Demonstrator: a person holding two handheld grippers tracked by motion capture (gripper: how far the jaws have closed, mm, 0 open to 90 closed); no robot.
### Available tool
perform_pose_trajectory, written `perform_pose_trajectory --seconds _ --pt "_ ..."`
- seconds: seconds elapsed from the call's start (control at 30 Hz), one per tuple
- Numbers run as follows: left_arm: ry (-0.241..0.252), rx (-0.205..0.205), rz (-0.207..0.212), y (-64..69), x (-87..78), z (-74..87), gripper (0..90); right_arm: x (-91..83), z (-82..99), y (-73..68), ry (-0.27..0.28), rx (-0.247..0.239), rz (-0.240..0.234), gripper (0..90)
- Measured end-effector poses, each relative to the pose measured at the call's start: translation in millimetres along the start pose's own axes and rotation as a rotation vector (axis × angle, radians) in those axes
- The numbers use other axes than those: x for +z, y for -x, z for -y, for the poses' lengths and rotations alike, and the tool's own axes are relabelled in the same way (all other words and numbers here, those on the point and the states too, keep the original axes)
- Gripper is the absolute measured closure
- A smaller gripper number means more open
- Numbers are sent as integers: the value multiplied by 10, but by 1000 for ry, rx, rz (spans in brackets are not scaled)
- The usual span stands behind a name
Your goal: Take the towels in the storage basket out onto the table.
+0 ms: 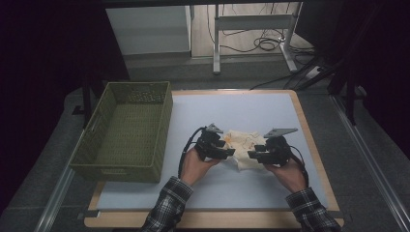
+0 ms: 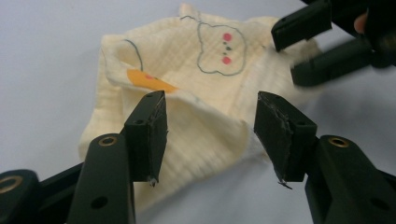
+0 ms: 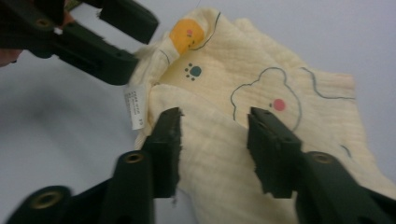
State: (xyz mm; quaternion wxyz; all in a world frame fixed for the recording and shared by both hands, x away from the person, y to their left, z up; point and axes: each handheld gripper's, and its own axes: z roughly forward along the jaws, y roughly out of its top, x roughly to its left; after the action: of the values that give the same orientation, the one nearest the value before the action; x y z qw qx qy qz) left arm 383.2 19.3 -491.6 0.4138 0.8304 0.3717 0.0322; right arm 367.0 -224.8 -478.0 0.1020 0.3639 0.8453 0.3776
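A small white tag [image 3: 136, 108] on the cloth's [image 3: 261, 140] edge, just left of the right gripper's jaws, carries print too small to read.

high view: we look forward and down over the whole counter [image 1: 241, 104] | left and right gripper views: we ride each tongs, close above the cloth [image 2: 205, 116] | shared: cloth, opposite tongs.
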Motion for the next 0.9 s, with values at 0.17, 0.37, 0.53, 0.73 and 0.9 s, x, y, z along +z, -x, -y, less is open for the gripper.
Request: perform_pose_trajectory --seconds 0.17,0.37,0.53,0.73,0.9 --pt "-58 -29 -37 -84 203 19 559 172 88 -41 -67 -42 37 664" --pt "-100 11 -23 -106 264 98 897 170 144 -58 -97 -55 43 869" --pt "-45 22 -46 -125 76 97 900 -31 113 -56 -50 -54 58 871" --pt "8 4 -18 -202 -161 90 900 -307 105 52 -1 -20 67 869" --pt "6 61 117 -26 -100 132 710 -376 94 98 5 -3 75 868"
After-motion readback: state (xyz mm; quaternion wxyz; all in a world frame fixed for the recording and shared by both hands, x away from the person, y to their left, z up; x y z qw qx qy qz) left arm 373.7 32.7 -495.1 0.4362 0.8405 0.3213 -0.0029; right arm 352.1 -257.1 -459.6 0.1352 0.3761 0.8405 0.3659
